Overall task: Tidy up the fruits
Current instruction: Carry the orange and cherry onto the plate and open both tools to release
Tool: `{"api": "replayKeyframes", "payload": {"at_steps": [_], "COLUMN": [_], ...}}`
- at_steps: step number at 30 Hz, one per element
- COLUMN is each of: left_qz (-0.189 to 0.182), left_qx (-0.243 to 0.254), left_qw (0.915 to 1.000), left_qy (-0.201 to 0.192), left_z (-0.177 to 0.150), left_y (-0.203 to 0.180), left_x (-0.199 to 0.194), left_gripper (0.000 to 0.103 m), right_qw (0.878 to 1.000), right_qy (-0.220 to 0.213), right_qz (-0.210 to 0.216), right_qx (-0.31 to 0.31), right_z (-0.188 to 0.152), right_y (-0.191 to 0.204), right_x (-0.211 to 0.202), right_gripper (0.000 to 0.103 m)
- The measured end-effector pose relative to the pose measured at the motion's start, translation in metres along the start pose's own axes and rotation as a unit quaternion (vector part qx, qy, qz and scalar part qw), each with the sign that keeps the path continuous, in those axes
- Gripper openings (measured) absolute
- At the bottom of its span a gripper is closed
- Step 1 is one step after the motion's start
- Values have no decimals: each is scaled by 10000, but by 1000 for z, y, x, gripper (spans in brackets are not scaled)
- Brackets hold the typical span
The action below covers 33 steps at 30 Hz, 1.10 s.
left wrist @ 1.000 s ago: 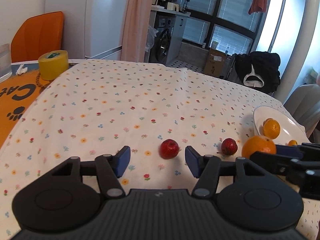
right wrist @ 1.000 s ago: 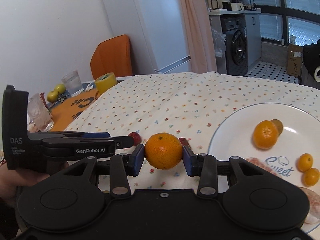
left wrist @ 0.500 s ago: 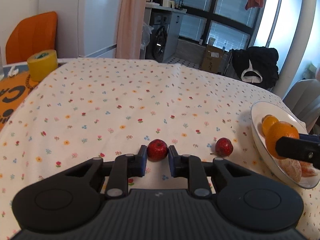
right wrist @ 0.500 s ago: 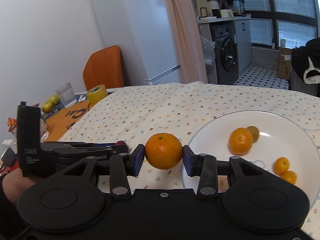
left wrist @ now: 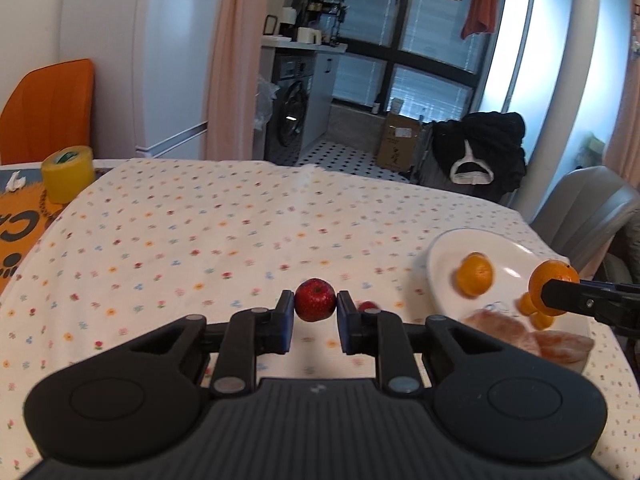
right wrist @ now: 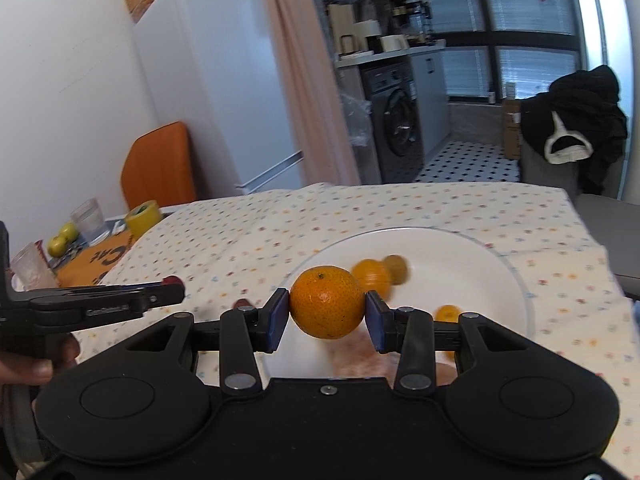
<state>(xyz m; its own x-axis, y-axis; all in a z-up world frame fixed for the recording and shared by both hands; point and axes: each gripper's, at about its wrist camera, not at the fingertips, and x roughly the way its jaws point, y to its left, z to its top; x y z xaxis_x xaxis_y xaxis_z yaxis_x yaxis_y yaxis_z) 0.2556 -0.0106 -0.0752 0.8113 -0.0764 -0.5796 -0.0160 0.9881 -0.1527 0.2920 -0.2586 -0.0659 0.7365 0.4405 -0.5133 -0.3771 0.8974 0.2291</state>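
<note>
My left gripper (left wrist: pixel 315 315) is shut on a small red apple (left wrist: pixel 315 299), lifted above the flowered tablecloth (left wrist: pixel 224 236). A second small red fruit (left wrist: pixel 367 305) lies on the cloth just right of it, partly hidden by the finger. My right gripper (right wrist: pixel 326 316) is shut on an orange mandarin (right wrist: pixel 327 307) and holds it over the near left part of the white plate (right wrist: pixel 472 264). On the plate lie another mandarin (right wrist: pixel 370 276), a darker small fruit (right wrist: pixel 395 268), small kumquats (right wrist: pixel 447 313) and peeled segments (left wrist: pixel 520 336).
A yellow tape roll (left wrist: pixel 68 174) and an orange mat (left wrist: pixel 20 224) sit at the table's left. Farther left are a glass (right wrist: pixel 89 218) and yellow-green fruit (right wrist: pixel 63 239). An orange chair (left wrist: pixel 44 108) stands behind, a grey chair (left wrist: pixel 588 208) to the right.
The left gripper closed on the red apple and lifted it off the cloth. The right gripper carried the mandarin rightward from beside the plate to over it.
</note>
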Motion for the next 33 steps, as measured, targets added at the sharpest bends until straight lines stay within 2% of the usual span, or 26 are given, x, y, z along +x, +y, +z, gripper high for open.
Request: {"api": "replayKeyframes", "payload": {"at_steps": [9,19,33], "left_qz": [-317,-648,-727], "left_qx": [161,305,497], "left_qw": [9994,9974,9960], "left_qy": [-44,-42,138], "left_z": [1,0,-3], "left_y": [-31,-62,-84], "left_x": [-1,6,27], "left_gripper": [21,21,21], "right_qw": [9986,9962,9969], "right_qy": [-212,-216,-82], "right_qz": [-455,-785,-615], "right_qx": [157,324,479], "right_z": [-3,-11,-21], "right_y": [-32,-60,-73], "right_x": [-29,-44,-24], "right_gripper": [39,39,39]}}
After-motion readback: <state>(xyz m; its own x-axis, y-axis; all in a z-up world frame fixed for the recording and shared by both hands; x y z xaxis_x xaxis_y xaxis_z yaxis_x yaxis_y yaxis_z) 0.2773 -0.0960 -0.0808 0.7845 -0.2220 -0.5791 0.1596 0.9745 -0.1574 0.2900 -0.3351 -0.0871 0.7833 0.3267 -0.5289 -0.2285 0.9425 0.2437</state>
